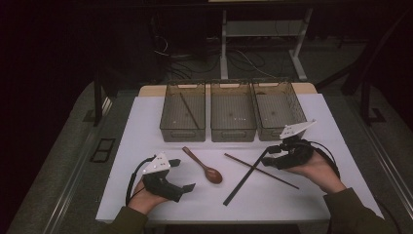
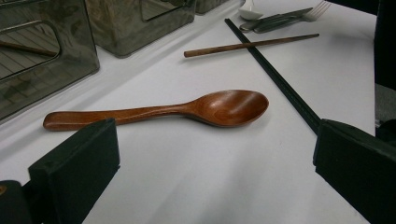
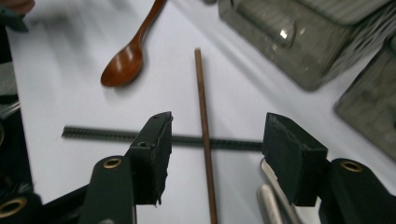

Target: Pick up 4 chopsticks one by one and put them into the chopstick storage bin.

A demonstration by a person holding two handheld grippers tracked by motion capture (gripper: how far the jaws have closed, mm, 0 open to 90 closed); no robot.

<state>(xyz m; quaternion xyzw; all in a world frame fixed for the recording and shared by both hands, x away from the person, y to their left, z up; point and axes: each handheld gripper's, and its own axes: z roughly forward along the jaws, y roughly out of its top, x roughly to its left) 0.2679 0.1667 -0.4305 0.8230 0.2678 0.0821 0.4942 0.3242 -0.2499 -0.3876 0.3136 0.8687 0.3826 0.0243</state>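
At lower left of the high view your left gripper (image 1: pixel 187 174) rests on the table (image 1: pixel 146 126), jaws spread, nothing between them. The wooden spoon (image 1: pixel 204 166) lies at centre. Right of centre, your right gripper (image 1: pixel 269 155) hovers, jaws apart and unpressed, astride the brown chopstick (image 1: pixel 260 170) crossing the black chopstick (image 1: pixel 245 179).

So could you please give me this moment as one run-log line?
right gripper: open, over brown chopstick | left gripper: open, facing wooden spoon | black chopstick: crossed under brown
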